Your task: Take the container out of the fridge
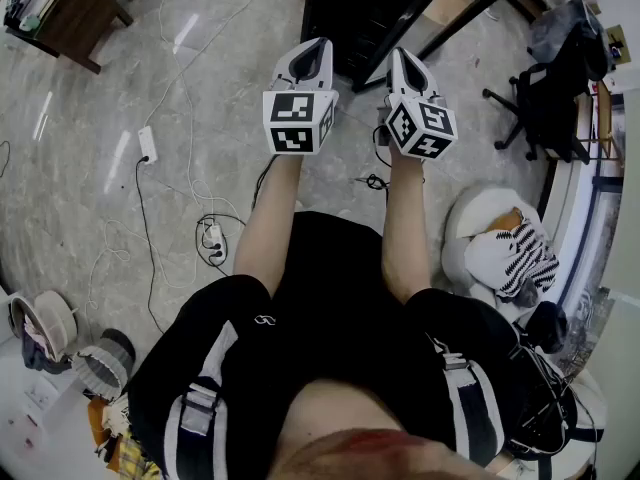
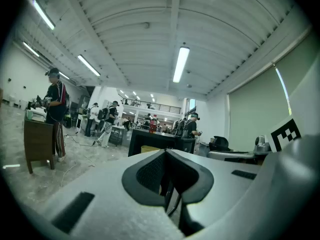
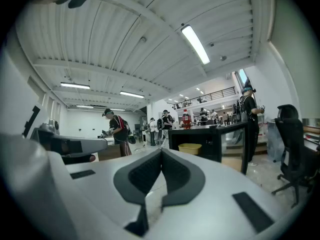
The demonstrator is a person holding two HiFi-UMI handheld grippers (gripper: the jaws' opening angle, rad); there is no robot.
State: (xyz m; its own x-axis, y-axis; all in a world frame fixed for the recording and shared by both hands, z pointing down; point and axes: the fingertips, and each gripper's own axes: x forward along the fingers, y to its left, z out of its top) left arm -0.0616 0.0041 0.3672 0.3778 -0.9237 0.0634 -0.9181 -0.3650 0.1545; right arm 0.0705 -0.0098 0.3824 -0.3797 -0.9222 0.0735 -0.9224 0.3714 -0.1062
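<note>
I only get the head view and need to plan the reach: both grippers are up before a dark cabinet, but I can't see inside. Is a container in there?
Observer: Yes, the right gripper view shows a yellow container inside the black fridge.
Operator: Is the door open?
Observer: It looks so; the glass door stands swung out at the right of the opening.
Operator: Grippers ready to grasp?
Observer: Not yet: the left gripper and the right gripper both have jaws together, holding nothing.

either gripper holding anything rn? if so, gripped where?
Nothing held. The left gripper and right gripper both have their jaws shut together, with nothing between them.
</note>
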